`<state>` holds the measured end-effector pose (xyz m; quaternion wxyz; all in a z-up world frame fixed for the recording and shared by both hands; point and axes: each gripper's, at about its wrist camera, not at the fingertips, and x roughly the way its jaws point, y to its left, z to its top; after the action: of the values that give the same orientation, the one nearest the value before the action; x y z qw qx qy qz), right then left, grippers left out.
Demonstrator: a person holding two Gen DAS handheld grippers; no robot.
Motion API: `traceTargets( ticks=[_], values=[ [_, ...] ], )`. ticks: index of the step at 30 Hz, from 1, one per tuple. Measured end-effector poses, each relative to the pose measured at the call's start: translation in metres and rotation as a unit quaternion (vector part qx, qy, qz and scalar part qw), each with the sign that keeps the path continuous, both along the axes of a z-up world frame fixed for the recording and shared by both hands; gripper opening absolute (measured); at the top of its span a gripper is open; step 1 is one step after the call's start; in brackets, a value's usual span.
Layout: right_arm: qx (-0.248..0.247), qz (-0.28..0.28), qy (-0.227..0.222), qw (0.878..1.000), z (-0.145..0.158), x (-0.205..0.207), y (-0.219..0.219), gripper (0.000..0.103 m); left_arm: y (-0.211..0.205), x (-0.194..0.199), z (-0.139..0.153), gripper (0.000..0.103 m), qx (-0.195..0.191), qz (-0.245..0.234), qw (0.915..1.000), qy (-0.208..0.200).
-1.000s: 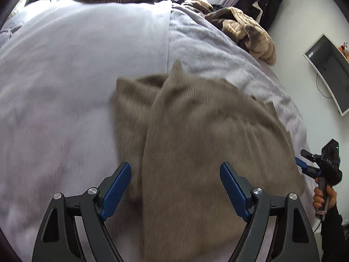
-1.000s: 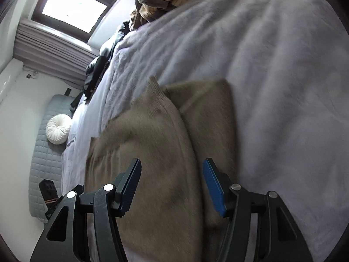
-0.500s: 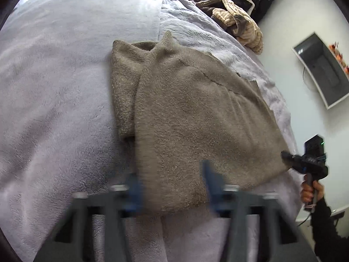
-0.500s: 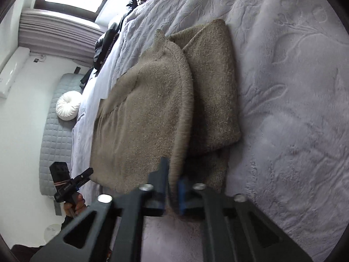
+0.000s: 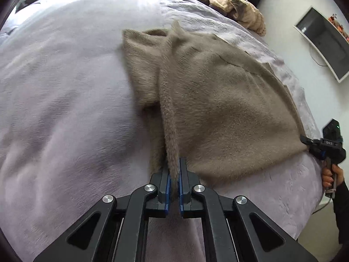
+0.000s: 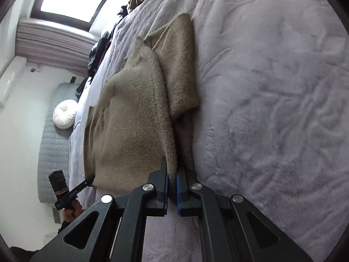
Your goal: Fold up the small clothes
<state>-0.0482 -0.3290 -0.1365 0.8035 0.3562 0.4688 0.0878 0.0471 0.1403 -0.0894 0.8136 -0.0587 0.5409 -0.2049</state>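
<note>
Both tongs have just snapped shut from wide open, and each now pinches the near hem of the sweater (image 5: 218,100). The left tongs (image 5: 173,183) clamp the folded edge at one near corner; the right tongs (image 6: 172,183) clamp the other, seen from the left view at the far right of the hem. A moment ago the blue pads stood apart either side of the cloth; now knit fills the narrow gap between them.

The sweater lies flat on the bed (image 5: 65,109), its sides already turned in, a folded sleeve (image 6: 181,69) showing along one edge. It rests near the bed's edge, well apart from the pile of clothes (image 5: 235,6) at the far end.

With both corners gripped, the next fold seems ready: probably lifting the hem and carrying it toward the collar.
</note>
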Motion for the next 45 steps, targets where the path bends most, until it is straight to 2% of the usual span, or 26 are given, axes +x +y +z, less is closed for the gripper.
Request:
traceTargets(
  ticks=[3,5,7,10,13,17,21,24,25,26,30,31,34,38,45],
  values=[
    [-0.009,-0.031,-0.012,0.999,0.018,-0.015,-0.01,0.01,0.008,-0.004,0.017,0.006,0.005,0.013,0.9999,-0.01],
    [0.006,-0.057,-0.046,0.997,0.037,-0.017,-0.016,0.01,0.012,0.0,0.029,0.006,0.009,0.023,0.9994,-0.026],
    [0.003,-0.058,-0.071,0.996,0.052,-0.01,-0.016,0.011,0.008,0.012,0.044,0.007,0.008,0.03,0.9983,-0.049],
    [-0.043,-0.031,-0.084,0.995,0.073,0.027,0.006,0.011,-0.008,0.041,0.061,0.007,0.001,0.033,0.9965,-0.077],
    [-0.073,-0.024,-0.065,0.995,0.076,0.068,0.029,0.011,-0.031,0.076,0.066,0.006,0.001,0.03,0.9954,-0.091],
    [-0.072,-0.023,-0.055,0.996,0.071,0.124,0.048,0.011,-0.06,0.121,0.056,0.007,0.021,0.038,0.9955,-0.084],
    [-0.116,-0.031,-0.045,0.992,0.065,0.165,0.058,0.011,-0.072,0.149,0.036,0.007,0.043,0.048,0.9954,-0.071],
    [-0.143,-0.035,-0.019,0.989,0.049,0.182,0.052,0.011,-0.074,0.161,0.01,0.006,0.062,0.057,0.995,-0.054],
    [-0.155,-0.036,-0.01,0.987,0.042,0.186,0.049,0.003,-0.071,0.161,0.004,0.007,0.063,0.057,0.995,-0.053],
    [-0.17,-0.04,-0.008,0.985,0.037,0.187,0.045,0.0,-0.069,0.162,0.0,0.007,0.061,0.058,0.9949,-0.054],
    [-0.19,-0.065,-0.036,0.979,0.046,0.181,0.035,0.0,-0.062,0.162,-0.002,0.006,0.038,0.06,0.9962,-0.05],
    [-0.205,-0.07,-0.045,0.975,0.051,0.177,0.034,0.01,-0.062,0.162,-0.002,0.006,0.041,0.057,0.9963,-0.051],
    [-0.188,-0.037,-0.043,0.98,0.052,0.18,0.032,0.021,-0.064,0.161,-0.001,0.006,0.052,0.052,0.9957,-0.056],
    [-0.196,-0.007,-0.005,0.981,0.042,0.194,0.036,0.022,-0.068,0.161,0.002,0.006,0.059,0.058,0.9947,-0.062],
    [-0.21,0.01,-0.014,0.978,0.048,0.193,0.036,0.024,-0.068,0.16,0.008,0.007,0.059,0.054,0.9946,-0.066]
  ],
)
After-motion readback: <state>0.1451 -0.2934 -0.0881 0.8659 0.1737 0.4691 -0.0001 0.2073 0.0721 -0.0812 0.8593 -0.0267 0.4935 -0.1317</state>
